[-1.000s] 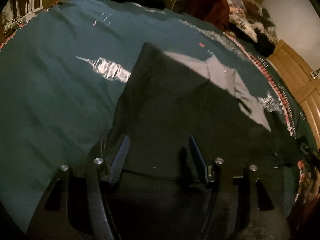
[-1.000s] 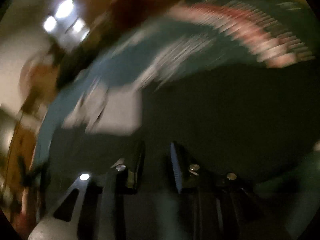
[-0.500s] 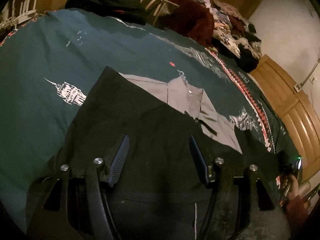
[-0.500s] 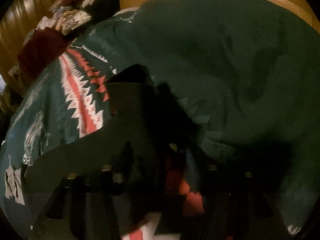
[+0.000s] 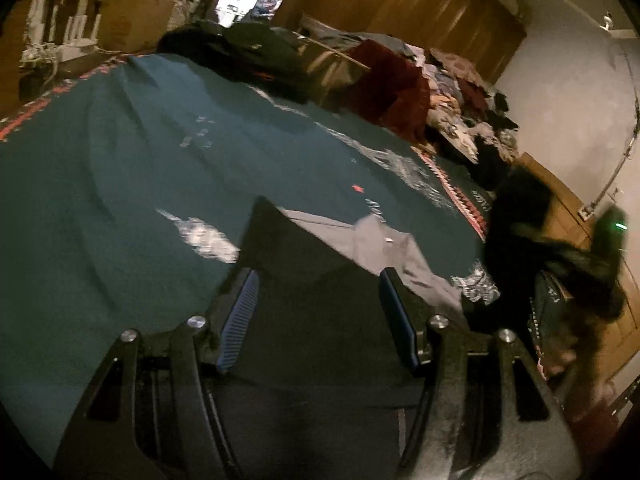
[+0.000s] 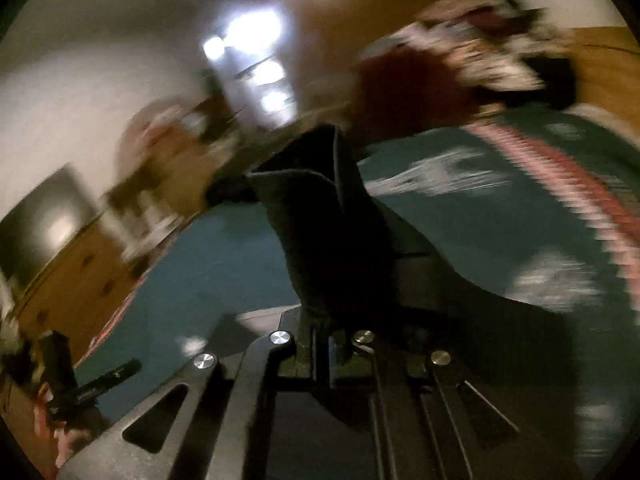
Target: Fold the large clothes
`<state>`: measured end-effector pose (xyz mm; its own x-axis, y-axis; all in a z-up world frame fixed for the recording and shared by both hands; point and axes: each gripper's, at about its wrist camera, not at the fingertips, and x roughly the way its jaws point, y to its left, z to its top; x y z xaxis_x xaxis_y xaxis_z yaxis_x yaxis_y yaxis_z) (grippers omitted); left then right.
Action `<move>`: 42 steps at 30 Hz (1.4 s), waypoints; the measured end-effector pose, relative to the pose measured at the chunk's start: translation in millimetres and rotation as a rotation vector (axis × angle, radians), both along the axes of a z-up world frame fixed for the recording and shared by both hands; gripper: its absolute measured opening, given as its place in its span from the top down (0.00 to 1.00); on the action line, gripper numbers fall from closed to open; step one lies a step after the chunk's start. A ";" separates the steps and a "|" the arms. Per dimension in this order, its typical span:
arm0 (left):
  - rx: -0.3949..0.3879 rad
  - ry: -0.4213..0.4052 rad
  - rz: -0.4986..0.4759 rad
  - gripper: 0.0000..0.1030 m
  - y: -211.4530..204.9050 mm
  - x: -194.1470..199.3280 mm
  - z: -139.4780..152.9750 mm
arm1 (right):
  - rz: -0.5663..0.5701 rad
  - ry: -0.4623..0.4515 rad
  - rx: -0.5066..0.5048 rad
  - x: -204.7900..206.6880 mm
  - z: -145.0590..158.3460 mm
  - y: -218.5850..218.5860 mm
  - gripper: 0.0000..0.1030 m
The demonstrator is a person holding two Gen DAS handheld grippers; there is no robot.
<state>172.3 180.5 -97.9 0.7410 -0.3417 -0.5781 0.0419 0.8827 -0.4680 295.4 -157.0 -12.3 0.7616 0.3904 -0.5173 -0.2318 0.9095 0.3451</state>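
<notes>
1. The left gripper (image 5: 318,314) hung with its jaws wide apart and nothing between them, just above the dark garment (image 5: 320,320).
2. The garment lay spread on the teal blanket (image 5: 120,200) directly below and ahead of the left gripper, its far corner pointing away from the fingers.
3. A grey shirt (image 5: 372,240) lay partly under the garment, ahead and to the right of the left gripper, with a collar point showing.
4. A white print (image 5: 204,238) on the blanket sat ahead and to the left of the left fingers, beside the garment's edge.
5. The right gripper (image 6: 322,354) had its jaws pressed together on a fold of the garment (image 6: 332,232), which stood up ahead of the fingers as a lifted strip.
6. In the left view that lifted part (image 5: 520,216) hung as a dark blurred mass far to the right, above the blanket's red and white border (image 5: 460,200).
7. Beyond the blanket, far ahead of the left gripper, lay a pile of clothes (image 5: 400,80), with wooden doors (image 5: 400,4) behind it.
8. The right view was motion-blurred; the border (image 6: 568,184) ran to the right of the held strip.
</notes>
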 end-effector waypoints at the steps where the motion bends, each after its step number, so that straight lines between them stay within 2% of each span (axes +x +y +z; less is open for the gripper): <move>1: 0.000 0.014 0.019 0.40 11.3 -1.9 -4.0 | 0.035 0.029 0.007 12.6 -15.0 28.5 0.94; 2: -0.003 0.024 0.031 0.40 18.1 -3.1 -7.4 | 0.076 0.064 -0.001 27.2 -36.6 62.4 0.94; 4: 0.004 0.049 0.046 0.40 29.9 -5.0 -16.6 | 0.118 0.116 -0.025 42.7 -71.5 101.3 0.94; 7: 0.000 0.075 0.061 0.40 35.5 -2.5 -27.4 | 0.180 0.208 -0.032 56.9 -127.0 141.9 0.94; 9: -0.012 0.080 0.059 0.40 34.6 0.1 -31.3 | 0.259 0.285 -0.038 52.7 -156.0 163.8 0.89; 10: -0.009 0.083 0.048 0.39 29.3 3.1 -33.6 | 0.292 0.313 -0.057 48.2 -164.9 170.8 0.82; 11: 0.000 0.081 0.032 0.39 23.3 5.6 -34.7 | 0.326 0.330 -0.079 41.6 -169.4 176.2 0.76; 12: 0.008 0.079 0.014 0.37 16.3 8.2 -36.4 | 0.342 0.326 -0.075 28.8 -168.2 173.9 0.74; 13: 0.011 0.082 -0.006 0.36 10.6 10.8 -38.5 | 0.340 0.309 -0.055 18.5 -162.0 166.1 0.70; 16: 0.009 0.108 -0.066 0.36 -6.0 22.9 -48.2 | 0.282 0.213 0.033 -21.8 -129.8 107.1 0.62; 19: 0.012 0.135 -0.100 0.36 -17.2 35.2 -54.3 | 0.104 0.186 0.027 -54.9 -115.0 14.1 0.61; 23: -0.021 0.185 -0.122 0.36 -20.4 45.7 -66.6 | -0.253 0.284 -0.023 -97.5 -136.2 -137.7 0.58; 25: -0.040 0.219 -0.146 0.36 -26.4 51.8 -74.3 | -0.320 0.333 -0.005 -116.3 -145.4 -177.5 0.59; 27: -0.049 0.224 -0.156 0.36 -31.1 55.0 -76.9 | -0.313 0.371 0.029 -129.5 -155.2 -191.6 0.59; 32: -0.009 0.229 -0.167 0.36 -50.9 65.6 -82.3 | -0.223 0.409 0.028 -127.4 -177.1 -175.8 0.57; 37: 0.016 0.234 -0.085 0.37 -57.0 82.4 -88.5 | -0.226 0.403 0.088 -134.5 -185.0 -174.1 0.57; 38: 0.016 0.232 -0.069 0.46 -56.5 85.9 -88.7 | -0.226 0.404 0.092 -136.0 -186.7 -175.1 0.57; 39: 0.031 0.232 -0.052 0.79 -57.6 90.4 -88.6 | -0.227 0.406 0.090 -135.1 -187.0 -173.9 0.57; 40: 0.053 0.248 -0.038 0.91 -58.9 95.1 -90.7 | -0.226 0.407 0.089 -135.4 -187.0 -173.9 0.57; 42: 0.047 0.267 -0.017 0.92 -57.2 98.0 -92.8 | -0.214 0.408 0.075 -136.4 -185.1 -171.8 0.57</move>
